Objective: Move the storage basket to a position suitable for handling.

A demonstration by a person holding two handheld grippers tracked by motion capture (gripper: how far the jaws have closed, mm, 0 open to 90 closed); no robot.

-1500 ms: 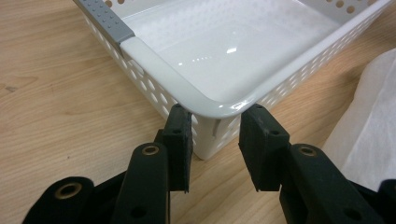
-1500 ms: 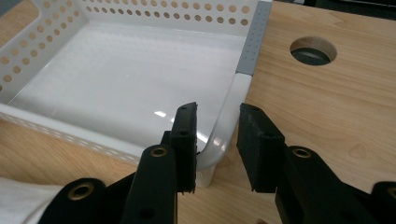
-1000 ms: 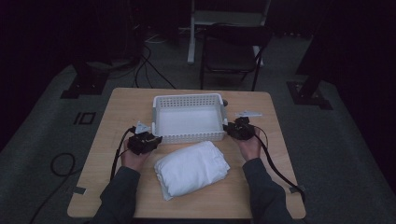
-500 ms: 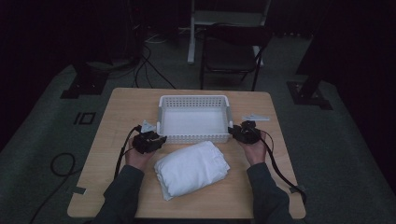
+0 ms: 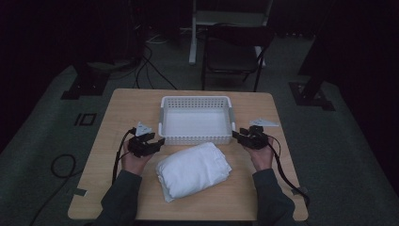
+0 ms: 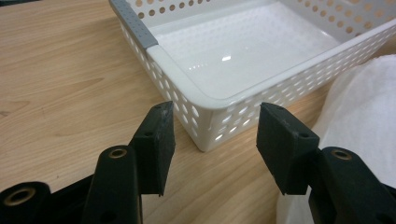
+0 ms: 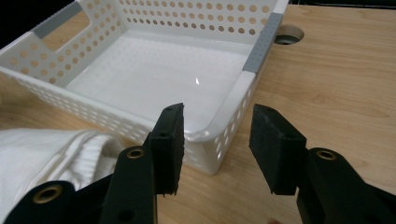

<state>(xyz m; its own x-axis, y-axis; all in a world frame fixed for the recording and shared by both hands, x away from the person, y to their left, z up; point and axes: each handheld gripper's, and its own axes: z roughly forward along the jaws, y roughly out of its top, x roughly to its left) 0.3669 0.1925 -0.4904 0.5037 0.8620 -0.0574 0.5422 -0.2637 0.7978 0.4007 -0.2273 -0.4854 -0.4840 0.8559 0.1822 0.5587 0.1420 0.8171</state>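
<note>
Folded white cloth (image 5: 193, 169) lies on the table (image 5: 117, 108), near its front edge and roughly midway between the left and right edges, tilted a little off square. It is not yet in the basket. Nothing grips it.

Left gripper (image 5: 153, 143): held low over the table at the cloth's left side, jaws spread, nothing between them. In the left gripper view the left gripper (image 6: 212, 135) looks at the basket's (image 6: 219, 60) near left corner, with the cloth (image 6: 359, 112) bulging in at the right of that view, just beside the right-hand jaw. Contact with the cloth: cannot tell.

Right gripper (image 5: 241, 136): held at the cloth's right side, jaws likewise apart and empty. In the right gripper view the right gripper (image 7: 217, 140) faces the basket's (image 7: 140, 65) near right corner; the cloth (image 7: 51, 154) shows lower left, apart from the jaws.

White perforated basket (image 5: 196, 120): behind the cloth, about centre of the table, its front wall just beside the cloth's far edge. Interior empty and glossy in both gripper views.

Far right corner of the table: a round cable hole (image 7: 288, 34).

Judgement: work looks to be loading the cloth into the basket. Early stage; cloth is folded and staged, basket ready. Left to do: grasp the cloth from both sides, lift it, set it inside the basket.
</note>
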